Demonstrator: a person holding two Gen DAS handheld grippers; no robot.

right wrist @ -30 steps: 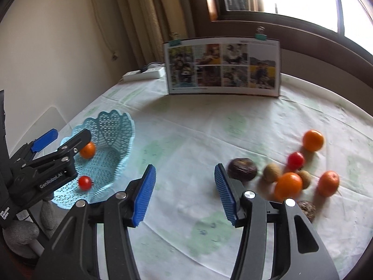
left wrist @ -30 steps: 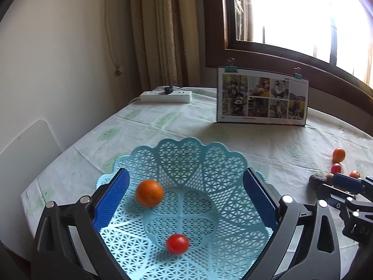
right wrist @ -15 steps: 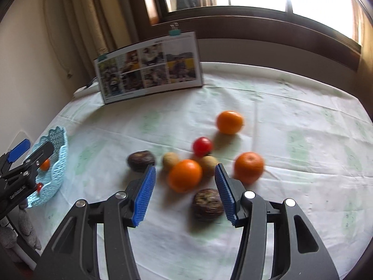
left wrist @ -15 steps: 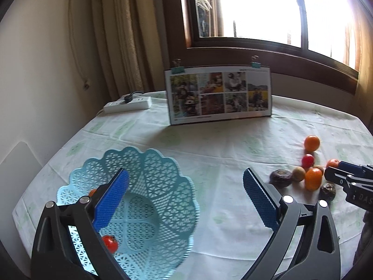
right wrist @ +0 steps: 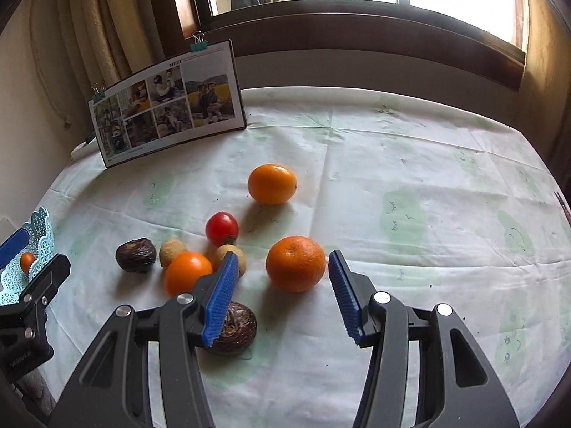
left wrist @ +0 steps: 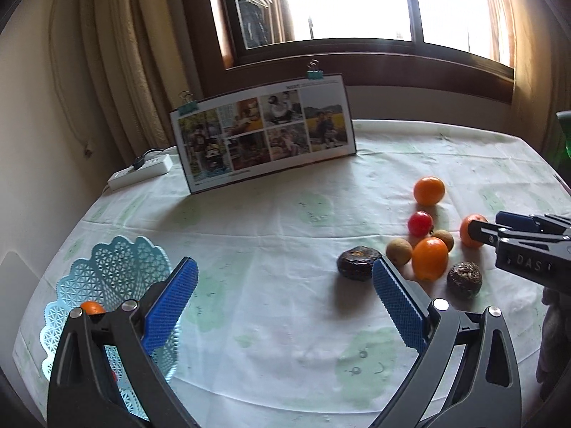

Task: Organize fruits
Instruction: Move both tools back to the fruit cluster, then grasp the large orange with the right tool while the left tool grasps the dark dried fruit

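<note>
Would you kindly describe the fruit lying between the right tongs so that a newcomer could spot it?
On the pale patterned tablecloth, find the fruit cluster in front of the propped photo board. Framed by the open right tongs lies a round orange mandarin. Unlike the two smoother oranges, it shows a dimpled stem navel and lies rightmost.

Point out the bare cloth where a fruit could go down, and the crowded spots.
Free: the wide cloth between the blue basket and the dark fruit, and the stretch right of the tangerine toward the table edge. Crowded: the fruit cluster around the red tomato, under the right gripper.
</note>
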